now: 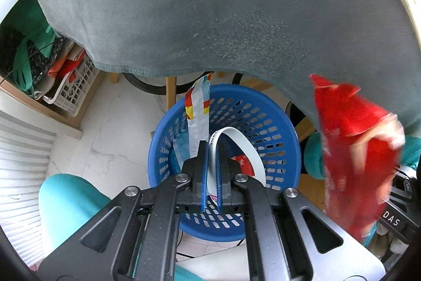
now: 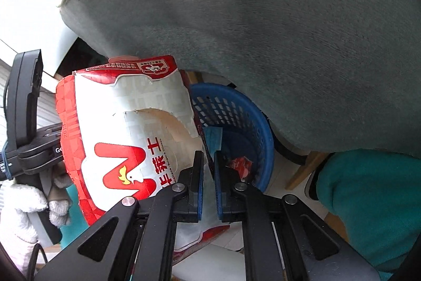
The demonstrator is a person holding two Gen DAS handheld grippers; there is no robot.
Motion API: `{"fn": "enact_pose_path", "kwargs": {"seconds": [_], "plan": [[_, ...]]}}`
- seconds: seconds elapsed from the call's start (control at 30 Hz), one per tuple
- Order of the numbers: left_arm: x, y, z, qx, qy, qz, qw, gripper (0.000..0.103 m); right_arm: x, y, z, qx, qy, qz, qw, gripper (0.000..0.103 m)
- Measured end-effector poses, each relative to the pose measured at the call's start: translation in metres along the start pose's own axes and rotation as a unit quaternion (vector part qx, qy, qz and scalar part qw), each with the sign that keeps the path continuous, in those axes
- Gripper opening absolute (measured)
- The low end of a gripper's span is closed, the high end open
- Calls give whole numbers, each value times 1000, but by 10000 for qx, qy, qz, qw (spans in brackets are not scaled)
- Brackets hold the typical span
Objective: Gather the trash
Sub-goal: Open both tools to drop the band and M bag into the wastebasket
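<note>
A blue perforated basket [image 1: 263,112] stands on the floor below both grippers; it also shows in the right wrist view [image 2: 252,123], with a red wrapper [image 2: 240,165] and other scraps at its bottom. My left gripper [image 1: 212,146] is shut on a silver snack wrapper with red and yellow print [image 1: 197,107] and a white strip [image 1: 244,144], held over the basket. My right gripper [image 2: 208,157] is shut on a torn red and white food box [image 2: 126,128], held just left of the basket. The box appears blurred red in the left wrist view [image 1: 352,144].
A grey-green cushion [image 1: 236,4] overhangs the basket from above. Wooden legs [image 1: 171,91] stand behind the basket. A white crate with clothes [image 1: 71,86] sits on a shelf at the left. Teal fabric [image 2: 368,202] lies at the right. The floor is pale tile [image 1: 113,138].
</note>
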State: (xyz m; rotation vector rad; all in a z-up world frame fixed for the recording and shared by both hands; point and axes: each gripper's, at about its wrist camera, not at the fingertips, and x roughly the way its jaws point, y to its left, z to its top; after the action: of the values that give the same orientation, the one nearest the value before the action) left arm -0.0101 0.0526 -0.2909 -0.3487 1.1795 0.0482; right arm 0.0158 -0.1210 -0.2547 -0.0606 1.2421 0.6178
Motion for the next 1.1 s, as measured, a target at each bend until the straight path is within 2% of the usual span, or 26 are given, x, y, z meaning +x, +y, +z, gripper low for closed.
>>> {"fn": "enact_pose_path", "kwargs": {"seconds": [0.1, 0.17, 0.2, 0.27, 0.47, 0.53, 0.8, 0.87, 0.93, 1.1], "plan": [[2, 1, 0, -4, 55, 19, 10000, 4, -16, -3, -1, 36, 33, 91, 9999, 10], [3, 2, 0, -12, 60, 17, 10000, 18, -18, -3, 0, 51, 22, 77, 10000, 18], [4, 2, 0, -16, 49, 25, 10000, 19, -19, -3, 0, 56, 11, 83, 9999, 25], [4, 2, 0, -16, 60, 23, 10000, 19, -22, -2, 2, 57, -7, 84, 9999, 30], [4, 0, 1, 40, 95, -3, 9999, 19, -22, -1, 3, 25, 25, 89, 10000, 31], [3, -1, 2, 59, 87, -9, 9999, 19, -21, -3, 2, 21, 35, 107, 9999, 35], [-10, -8, 6, 147, -79, -33, 9999, 19, -33, 5, 4, -69, -92, 59, 9999, 37], [-16, -10, 8, 180, -145, -34, 9997, 19, -39, 8, 5, -148, -161, -17, 9998, 41], [-23, -12, 11, 196, -207, -68, 9996, 19, -45, 11, 7, -201, -259, -55, 9994, 53], [-43, -17, 20, 244, -426, -172, 9986, 21, -70, 16, 12, -334, -527, -25, 9980, 55]]}}
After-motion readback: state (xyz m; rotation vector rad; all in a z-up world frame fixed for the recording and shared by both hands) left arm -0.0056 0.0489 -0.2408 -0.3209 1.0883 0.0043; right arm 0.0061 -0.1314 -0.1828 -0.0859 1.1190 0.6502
